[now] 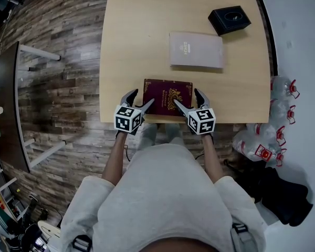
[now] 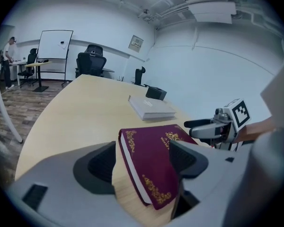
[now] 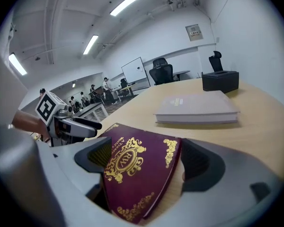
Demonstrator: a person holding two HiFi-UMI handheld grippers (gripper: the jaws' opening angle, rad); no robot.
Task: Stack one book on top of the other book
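A maroon book [image 1: 167,96] lies flat at the near edge of the surface [image 1: 131,35]. The left tool [image 1: 142,98] straddles its near left corner and the right tool [image 1: 187,98] its near right corner, both with jaws apart. A grey book [image 1: 196,50] lies further in, apart from it. A black box [image 1: 229,19] sits near the far right corner.

Maroon book [image 1: 167,96] flat at table's near edge; grey book [image 1: 196,50] flat beyond, apart.
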